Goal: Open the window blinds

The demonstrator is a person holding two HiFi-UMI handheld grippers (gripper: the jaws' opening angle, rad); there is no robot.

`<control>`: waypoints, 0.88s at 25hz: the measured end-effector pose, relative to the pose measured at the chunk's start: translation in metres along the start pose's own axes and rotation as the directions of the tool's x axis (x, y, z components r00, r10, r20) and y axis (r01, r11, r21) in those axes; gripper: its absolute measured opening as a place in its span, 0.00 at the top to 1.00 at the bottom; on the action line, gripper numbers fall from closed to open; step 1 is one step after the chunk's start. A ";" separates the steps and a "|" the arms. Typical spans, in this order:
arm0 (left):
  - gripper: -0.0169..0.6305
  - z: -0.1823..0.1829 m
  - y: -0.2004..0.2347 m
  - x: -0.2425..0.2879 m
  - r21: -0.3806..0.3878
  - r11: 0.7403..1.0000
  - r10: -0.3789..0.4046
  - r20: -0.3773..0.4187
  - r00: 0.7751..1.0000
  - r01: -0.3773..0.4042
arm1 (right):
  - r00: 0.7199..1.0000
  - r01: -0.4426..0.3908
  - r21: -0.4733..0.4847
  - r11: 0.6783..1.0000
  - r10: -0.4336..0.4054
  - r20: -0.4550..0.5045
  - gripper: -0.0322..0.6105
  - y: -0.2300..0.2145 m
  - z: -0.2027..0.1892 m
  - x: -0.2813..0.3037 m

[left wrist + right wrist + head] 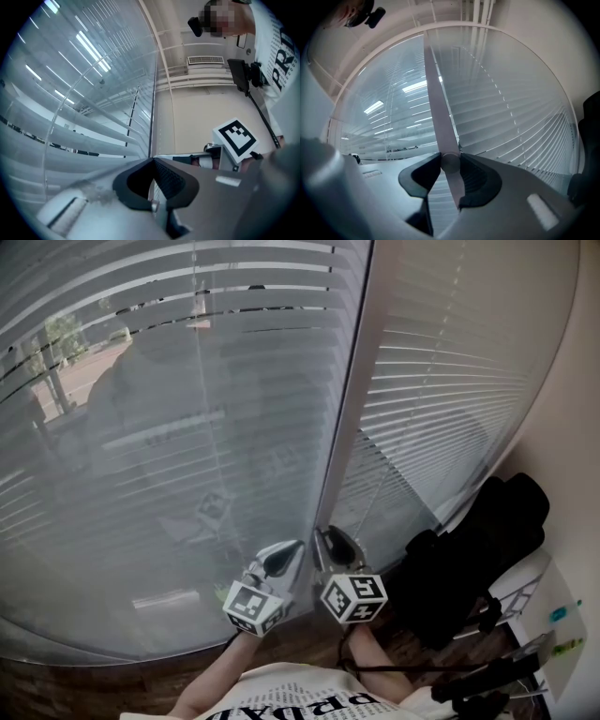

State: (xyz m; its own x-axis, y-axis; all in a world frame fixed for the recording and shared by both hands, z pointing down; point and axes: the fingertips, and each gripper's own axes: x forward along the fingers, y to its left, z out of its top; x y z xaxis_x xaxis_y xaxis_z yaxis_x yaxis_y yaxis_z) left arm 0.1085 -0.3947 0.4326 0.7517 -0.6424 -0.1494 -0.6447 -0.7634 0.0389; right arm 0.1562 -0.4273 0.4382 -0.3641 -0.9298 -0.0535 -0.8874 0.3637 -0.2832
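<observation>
Two panels of white window blinds hang either side of a pale upright frame post. The left panel's slats are tilted and show the street outside. The right panel looks closed. My right gripper is at the foot of the post, shut on a pale tilt wand whose round section sits pinched between both pads. My left gripper is close beside it, and its pads meet at the tips. A thin pale strip shows between them; I cannot tell what it is.
A black bag or chair stands at the right, against the beige wall. Dark wooden floor runs below the blinds. A white shelf with small items sits at the far right. The person's sleeve is at the bottom.
</observation>
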 end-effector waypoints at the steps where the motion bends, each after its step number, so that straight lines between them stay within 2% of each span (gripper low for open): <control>1: 0.99 0.000 0.000 0.000 0.000 1.000 0.000 -0.003 1.000 0.000 | 1.000 -0.001 -0.011 1.000 0.001 -0.001 0.74 0.000 0.000 0.000; 3: 0.99 0.001 0.000 0.000 -0.002 1.000 0.000 -0.008 1.000 0.000 | 1.000 -0.006 -0.066 0.998 0.005 -0.012 0.74 0.001 -0.001 0.000; 6: 0.99 0.005 -0.001 0.000 0.000 1.000 -0.001 -0.002 1.000 0.001 | 0.999 -0.021 -0.256 0.966 0.011 -0.043 0.74 0.004 0.001 -0.001; 8: 0.99 0.005 -0.001 -0.001 0.002 1.000 0.000 -0.001 1.000 0.000 | 0.998 -0.036 -0.379 0.925 0.014 -0.059 0.74 0.009 0.003 -0.002; 11: 0.99 0.003 -0.001 -0.001 0.000 1.000 -0.002 -0.003 1.000 0.002 | 0.997 -0.056 -0.512 0.857 0.021 -0.075 0.74 0.016 0.007 -0.003; 15: 0.99 0.002 -0.001 -0.002 -0.004 1.000 -0.002 -0.005 1.000 0.002 | 0.995 -0.072 -0.677 0.732 0.005 -0.101 0.74 0.022 0.006 -0.005; 16: 0.99 0.002 -0.001 -0.002 -0.002 1.000 -0.002 -0.005 1.000 0.002 | 0.995 -0.074 -0.706 0.705 0.000 -0.104 0.74 0.023 0.005 -0.004; 18: 0.99 0.000 -0.001 -0.002 0.002 1.000 -0.007 -0.002 1.000 0.007 | 0.995 -0.074 -0.739 0.670 -0.003 -0.103 0.74 0.025 0.004 -0.001; 22: 0.99 0.000 -0.002 -0.002 0.010 1.000 -0.010 0.005 1.000 0.010 | 0.996 -0.067 -0.757 0.650 -0.002 -0.090 0.74 0.025 0.001 0.000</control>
State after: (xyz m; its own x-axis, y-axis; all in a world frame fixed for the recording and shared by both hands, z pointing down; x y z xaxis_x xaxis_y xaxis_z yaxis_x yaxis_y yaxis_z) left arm 0.1080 -0.3920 0.4332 0.7572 -0.6346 -0.1548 -0.6387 -0.7689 0.0277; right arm 0.1348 -0.4182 0.4299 -0.3861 -0.9218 0.0339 -0.7665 0.3410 0.5442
